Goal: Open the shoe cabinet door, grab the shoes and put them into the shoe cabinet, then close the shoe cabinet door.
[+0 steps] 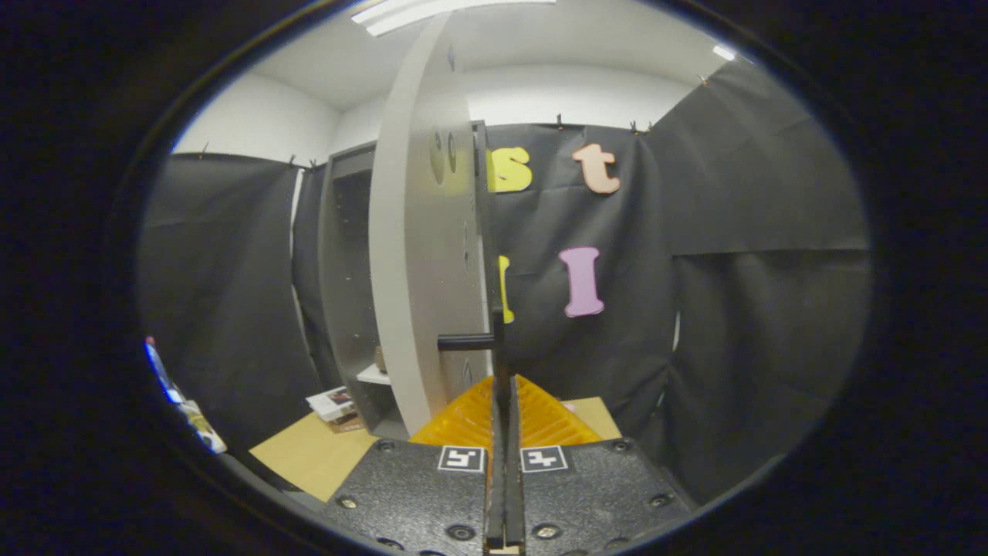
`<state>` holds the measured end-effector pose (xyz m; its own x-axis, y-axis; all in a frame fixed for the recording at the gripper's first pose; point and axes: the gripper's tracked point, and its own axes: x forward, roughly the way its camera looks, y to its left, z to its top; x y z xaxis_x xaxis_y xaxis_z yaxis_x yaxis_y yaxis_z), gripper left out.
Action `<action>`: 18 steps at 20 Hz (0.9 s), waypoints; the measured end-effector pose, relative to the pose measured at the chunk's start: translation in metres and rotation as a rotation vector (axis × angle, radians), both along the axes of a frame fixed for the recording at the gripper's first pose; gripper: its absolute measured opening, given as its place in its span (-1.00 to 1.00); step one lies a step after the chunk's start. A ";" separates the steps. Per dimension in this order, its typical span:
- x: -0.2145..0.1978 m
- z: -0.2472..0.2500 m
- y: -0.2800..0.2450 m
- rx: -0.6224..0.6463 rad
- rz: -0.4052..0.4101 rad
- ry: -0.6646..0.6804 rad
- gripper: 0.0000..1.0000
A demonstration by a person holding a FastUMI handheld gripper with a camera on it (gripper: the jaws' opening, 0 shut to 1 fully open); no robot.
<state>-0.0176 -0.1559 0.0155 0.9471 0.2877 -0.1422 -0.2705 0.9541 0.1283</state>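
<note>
The grey shoe cabinet [343, 255] stands against the booth's back wall, its inside dark. Its pale door [421, 255] is swung out toward me and I see it almost edge-on. A thin black handle [468, 340] juts from the door, and its long vertical bar runs down into my fingertips. My gripper [503, 386] is shut on that bar, fingers pressed close together around it. A small brownish thing [380, 359] sits on a white shelf [372, 376] inside the cabinet; I cannot tell what it is.
The cabinet stands on a light wooden surface [316, 455]. A stack of printed papers or a booklet [336, 405] lies by the cabinet's foot. Some coloured items [174, 398] sit far off to the left. Black cloth walls close in behind and to the right.
</note>
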 end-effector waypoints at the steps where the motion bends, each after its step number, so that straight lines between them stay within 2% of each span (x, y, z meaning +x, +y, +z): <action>1: -0.002 0.001 -0.002 0.002 0.029 0.007 -0.92; 3: -0.005 0.001 -0.016 -0.054 0.008 -0.008 -0.86; 6: -0.035 0.014 -0.023 -0.096 -0.019 -0.094 -0.80; 9: -0.068 0.023 -0.036 -0.115 -0.096 -0.193 -0.18; 12: -0.086 0.028 -0.036 -0.164 -0.161 -0.256 0.83; 14: -0.089 0.026 -0.029 -0.148 -0.203 -0.265 1.00; 15: -0.089 0.019 -0.026 -0.140 -0.212 -0.246 1.00; 18: -0.086 0.009 0.002 -0.092 -0.171 -0.215 1.00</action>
<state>-0.1032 -0.1534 0.0250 0.9919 0.1169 0.0492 -0.1168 0.9931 -0.0035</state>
